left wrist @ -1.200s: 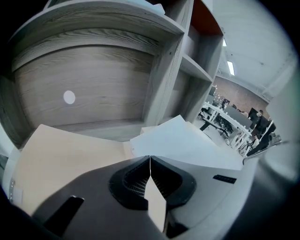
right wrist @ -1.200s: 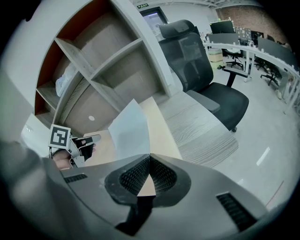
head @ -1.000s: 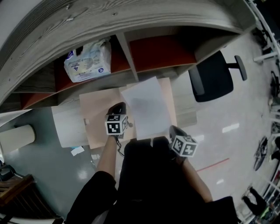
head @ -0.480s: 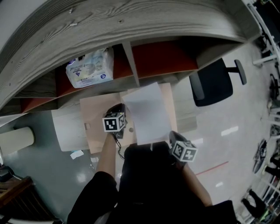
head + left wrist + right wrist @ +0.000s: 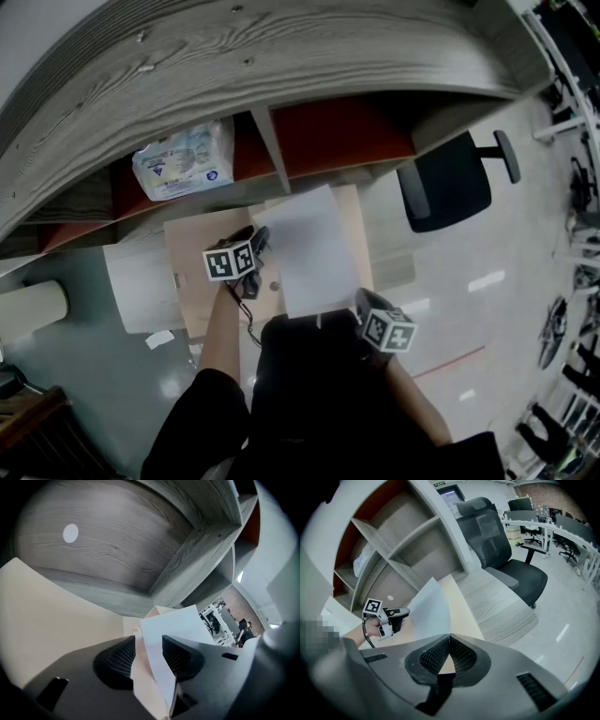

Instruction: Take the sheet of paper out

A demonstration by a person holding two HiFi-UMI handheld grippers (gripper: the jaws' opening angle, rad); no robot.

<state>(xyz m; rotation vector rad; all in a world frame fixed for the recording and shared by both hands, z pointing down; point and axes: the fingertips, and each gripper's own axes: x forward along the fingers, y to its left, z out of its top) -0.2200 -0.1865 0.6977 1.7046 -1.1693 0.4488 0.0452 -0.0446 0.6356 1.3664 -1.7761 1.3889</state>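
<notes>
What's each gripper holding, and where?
Right gripper is shut on the white sheet at its near corner. Left gripper: jaws opening, sheet and beige envelope loose between them.

The shelving unit (image 5: 281,66) is grey wood-grain with red-brown back panels, and an upright divider (image 5: 265,141) separates its compartments. A plastic package (image 5: 183,159) lies in the compartment left of the divider. Below the shelves, a low grey wood-grain ledge (image 5: 392,239) carries a flat beige folder (image 5: 202,277), and the sheet of paper (image 5: 309,248) overlaps the folder's right part. On the glossy floor (image 5: 450,309) stand an office chair (image 5: 445,183) and, far left, a cream roll (image 5: 33,305). A small white scrap (image 5: 159,338) lies on the floor.
</notes>
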